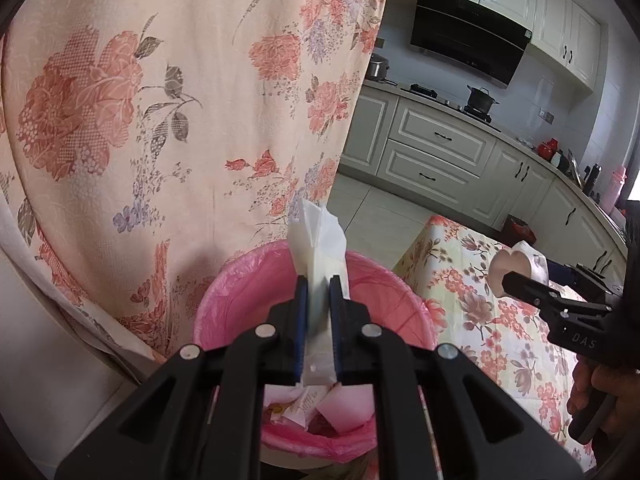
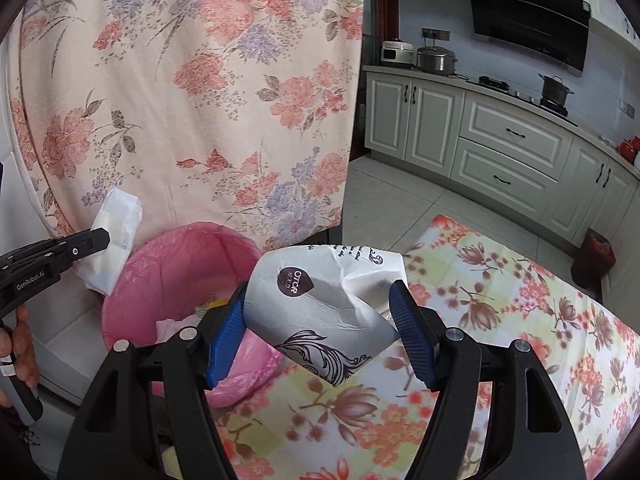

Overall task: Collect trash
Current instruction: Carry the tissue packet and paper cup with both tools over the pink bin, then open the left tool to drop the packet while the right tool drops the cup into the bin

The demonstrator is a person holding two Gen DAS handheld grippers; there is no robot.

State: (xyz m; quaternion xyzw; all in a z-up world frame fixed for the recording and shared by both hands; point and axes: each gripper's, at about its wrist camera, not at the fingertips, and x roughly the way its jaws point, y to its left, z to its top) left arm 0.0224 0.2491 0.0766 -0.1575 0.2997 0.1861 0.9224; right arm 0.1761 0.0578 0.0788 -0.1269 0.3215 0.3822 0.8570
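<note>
My left gripper (image 1: pixel 319 280) is shut on a white tissue packet (image 1: pixel 320 240) and holds it right above a trash bin lined with a pink bag (image 1: pixel 236 292). The bin holds several wrappers and papers. In the right wrist view the packet (image 2: pixel 114 226) hangs over the bin's (image 2: pixel 176 264) left rim, held by the left gripper (image 2: pixel 100 240). My right gripper (image 2: pixel 320 300) is shut on a crumpled white paper cup (image 2: pixel 320 292) with dark print, over the table edge beside the bin. The cup (image 1: pixel 516 268) and right gripper (image 1: pixel 510 280) also show at the right of the left wrist view.
A table with a floral cloth (image 2: pixel 500 340) lies to the right of the bin. A floral curtain (image 1: pixel 180 100) hangs behind the bin. Kitchen cabinets (image 2: pixel 500 136), stove pots and a small red bin (image 2: pixel 596 256) stand on the far side of the tiled floor.
</note>
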